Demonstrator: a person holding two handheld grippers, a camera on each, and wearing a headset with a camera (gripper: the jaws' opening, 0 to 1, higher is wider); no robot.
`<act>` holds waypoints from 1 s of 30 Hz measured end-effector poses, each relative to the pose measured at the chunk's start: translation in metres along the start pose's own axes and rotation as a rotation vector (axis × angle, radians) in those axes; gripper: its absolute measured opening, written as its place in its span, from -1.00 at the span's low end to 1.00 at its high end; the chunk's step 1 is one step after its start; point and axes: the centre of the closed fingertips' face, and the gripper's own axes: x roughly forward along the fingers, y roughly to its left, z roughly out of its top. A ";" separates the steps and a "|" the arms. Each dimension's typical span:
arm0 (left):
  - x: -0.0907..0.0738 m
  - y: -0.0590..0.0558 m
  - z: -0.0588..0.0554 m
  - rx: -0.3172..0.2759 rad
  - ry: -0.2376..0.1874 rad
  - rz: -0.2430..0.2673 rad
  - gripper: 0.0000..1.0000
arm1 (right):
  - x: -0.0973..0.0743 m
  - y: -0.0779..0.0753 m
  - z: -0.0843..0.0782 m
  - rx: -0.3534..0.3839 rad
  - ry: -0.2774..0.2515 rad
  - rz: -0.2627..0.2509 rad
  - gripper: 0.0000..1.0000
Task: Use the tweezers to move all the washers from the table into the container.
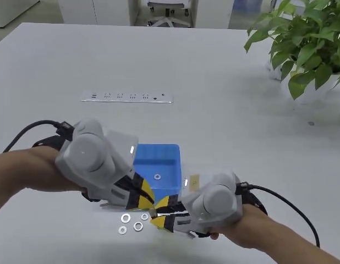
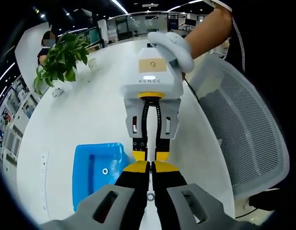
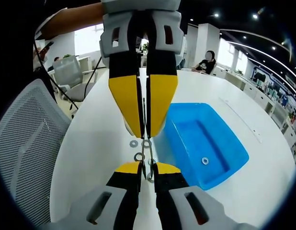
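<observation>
Thin metal tweezers [image 3: 147, 153] run between my two grippers, which meet tip to tip over the white table. My left gripper [image 1: 148, 202] [image 2: 150, 166] comes in from the left and looks shut on one end. My right gripper [image 1: 160, 218] [image 3: 148, 167] is shut on the other end. Several small steel washers [image 1: 131, 223] [image 3: 139, 156] lie on the table just below the tips. The blue container [image 1: 159, 157] [image 3: 205, 134] [image 2: 93, 177] stands right behind them, with one washer [image 1: 157, 176] [image 3: 205, 160] inside.
A white power strip [image 1: 127, 97] lies farther back on the table. A potted plant [image 1: 307, 44] stands at the far right corner. A mesh office chair [image 2: 244, 139] [image 3: 28, 143] is beside the table edge. People sit in the background.
</observation>
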 end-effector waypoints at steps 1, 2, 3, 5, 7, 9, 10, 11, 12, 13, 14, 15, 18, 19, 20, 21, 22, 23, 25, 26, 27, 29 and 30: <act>0.000 0.000 0.000 -0.002 -0.001 0.000 -0.90 | 0.000 0.000 0.000 0.001 0.001 0.001 -0.77; 0.000 0.000 0.000 -0.001 0.001 0.001 -0.90 | 0.000 0.000 0.000 -0.001 0.001 0.001 -0.77; 0.000 0.001 0.000 -0.001 0.002 0.002 -0.90 | 0.000 0.000 0.000 -0.003 0.001 0.000 -0.77; 0.000 0.001 0.000 -0.004 0.000 0.002 -0.90 | 0.000 0.001 0.002 -0.002 -0.002 0.002 -0.77; -0.001 0.000 0.000 -0.004 0.001 0.002 -0.89 | 0.000 0.001 0.002 -0.001 -0.004 0.003 -0.77; 0.000 0.000 0.000 -0.003 -0.001 0.003 -0.89 | 0.000 0.002 0.000 -0.003 0.000 0.003 -0.77; 0.000 0.000 0.000 -0.006 -0.001 0.004 -0.89 | 0.001 0.002 0.000 -0.003 0.001 0.002 -0.77; 0.000 0.001 0.000 -0.006 -0.001 0.006 -0.89 | 0.001 0.002 0.000 -0.002 0.001 0.002 -0.76; 0.000 0.000 0.000 -0.009 -0.002 0.005 -0.89 | 0.001 0.003 0.000 -0.002 0.001 0.003 -0.76; 0.000 0.000 0.000 -0.009 -0.001 0.005 -0.89 | 0.001 0.003 0.000 -0.004 0.002 0.004 -0.75; 0.000 0.000 0.000 -0.011 -0.002 0.006 -0.89 | 0.001 0.003 0.000 -0.006 0.004 0.004 -0.75; 0.000 0.000 0.000 -0.012 -0.003 0.007 -0.89 | 0.001 0.003 0.000 -0.009 0.005 0.003 -0.75; 0.000 0.001 0.000 -0.015 -0.003 0.014 -0.89 | 0.001 0.004 -0.001 -0.017 0.011 0.003 -0.73; 0.000 0.002 0.000 -0.018 -0.003 0.017 -0.89 | 0.001 0.004 -0.001 -0.024 0.014 0.004 -0.72; 0.000 0.002 0.000 -0.019 -0.003 0.016 -0.89 | 0.001 0.004 -0.001 -0.029 0.016 0.003 -0.71; 0.000 0.001 0.000 -0.020 -0.003 0.016 -0.89 | 0.001 0.005 -0.001 -0.032 0.018 0.003 -0.70; 0.000 0.001 0.000 -0.022 -0.003 0.017 -0.89 | 0.001 0.005 -0.001 -0.036 0.020 0.003 -0.70; 0.000 0.001 0.000 -0.023 -0.003 0.017 -0.89 | 0.001 0.005 -0.001 -0.041 0.022 0.003 -0.70; 0.000 0.001 0.001 -0.022 -0.005 0.019 -0.89 | 0.000 0.005 -0.001 -0.044 0.025 0.002 -0.69; 0.000 0.001 0.001 -0.023 -0.006 0.018 -0.89 | 0.000 0.005 -0.002 -0.045 0.025 0.001 -0.70; 0.001 0.002 0.002 -0.022 -0.008 0.020 -0.89 | 0.000 0.004 -0.002 -0.045 0.026 -0.001 -0.70; 0.001 0.002 0.002 -0.022 -0.010 0.022 -0.89 | 0.000 0.003 -0.002 -0.044 0.025 -0.004 -0.70; 0.001 0.002 0.003 -0.021 -0.010 0.022 -0.89 | 0.000 0.003 -0.002 -0.040 0.024 -0.006 -0.71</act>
